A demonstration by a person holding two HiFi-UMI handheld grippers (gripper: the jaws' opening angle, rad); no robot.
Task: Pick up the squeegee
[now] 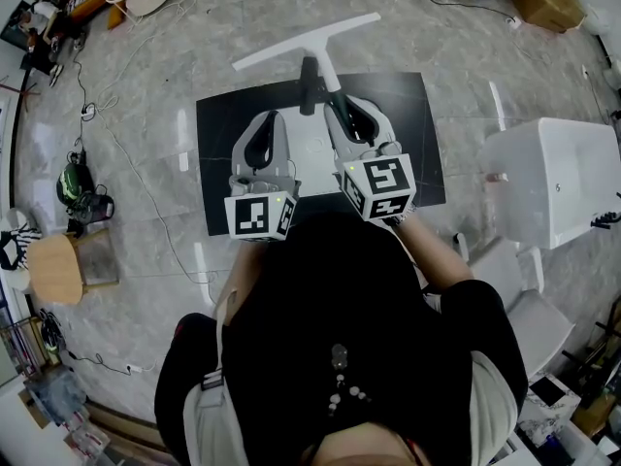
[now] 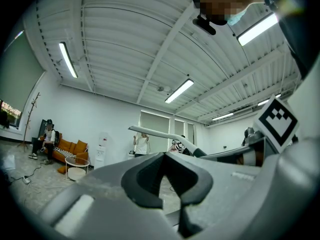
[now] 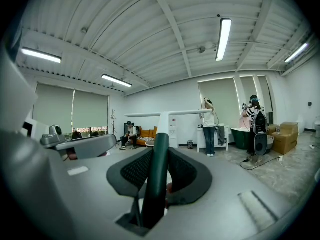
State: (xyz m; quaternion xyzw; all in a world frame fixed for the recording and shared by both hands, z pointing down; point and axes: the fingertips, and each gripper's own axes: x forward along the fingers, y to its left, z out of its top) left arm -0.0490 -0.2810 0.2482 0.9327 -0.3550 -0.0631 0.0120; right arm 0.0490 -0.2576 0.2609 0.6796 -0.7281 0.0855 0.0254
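Observation:
The squeegee [image 1: 309,45] has a long white blade on a white neck and a dark green handle [image 3: 157,170]. My right gripper [image 1: 335,105] is shut on that handle and holds the squeegee up above a black mat [image 1: 221,168], blade pointing away from me. In the right gripper view the handle runs straight out between the pads of the right gripper [image 3: 159,186] to the level blade [image 3: 172,114]. My left gripper [image 1: 266,122] hovers just left of it, jaws together with nothing between them. From the left gripper [image 2: 169,186] the blade [image 2: 162,134] shows ahead to the right.
The floor is grey marble tile. A white tub-like box [image 1: 553,178] stands at the right, a wooden stool [image 1: 56,266] at the left, and cables [image 1: 126,153] trail over the floor. Several people, an orange sofa [image 2: 67,149] and a round table [image 2: 76,164] are far off.

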